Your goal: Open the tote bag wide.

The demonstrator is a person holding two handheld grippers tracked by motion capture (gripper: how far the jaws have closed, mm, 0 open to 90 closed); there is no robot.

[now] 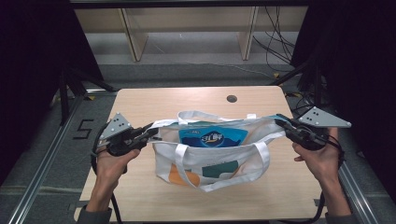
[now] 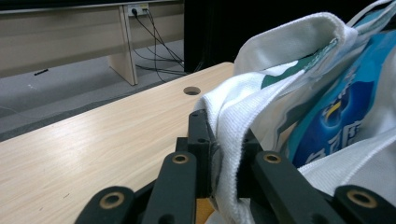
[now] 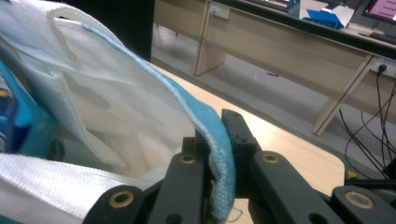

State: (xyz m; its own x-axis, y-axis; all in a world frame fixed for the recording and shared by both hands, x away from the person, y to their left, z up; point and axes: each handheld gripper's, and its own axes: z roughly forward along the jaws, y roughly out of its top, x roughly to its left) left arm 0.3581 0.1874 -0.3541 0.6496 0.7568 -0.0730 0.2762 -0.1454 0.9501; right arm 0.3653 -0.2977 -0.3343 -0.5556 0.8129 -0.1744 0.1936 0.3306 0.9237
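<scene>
Pale wooden desk [image 1: 140, 100] is carrying a white tote bag [image 1: 212, 163] at its centre, a blue packet [image 1: 212, 137] sitting inside. Left gripper [image 1: 152, 133] is clamping the bag's left rim; right gripper [image 1: 280, 123] is pinching the right rim, stretching the mouth wide. Cable hole [image 1: 231, 98] is lying behind the bag; wooden benches [image 1: 135, 42] and loose cables [image 1: 275, 42] are standing beyond the desk.

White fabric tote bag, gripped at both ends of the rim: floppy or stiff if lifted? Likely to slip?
The white fabric tote bag is probably floppy: its rim sags between the left gripper and right gripper, and its handles droop. Slipping seems unlikely, since woven cloth is pinched flat between both sets of jaws. The blue packet inside may add weight, so expect the middle to belly downward.
</scene>
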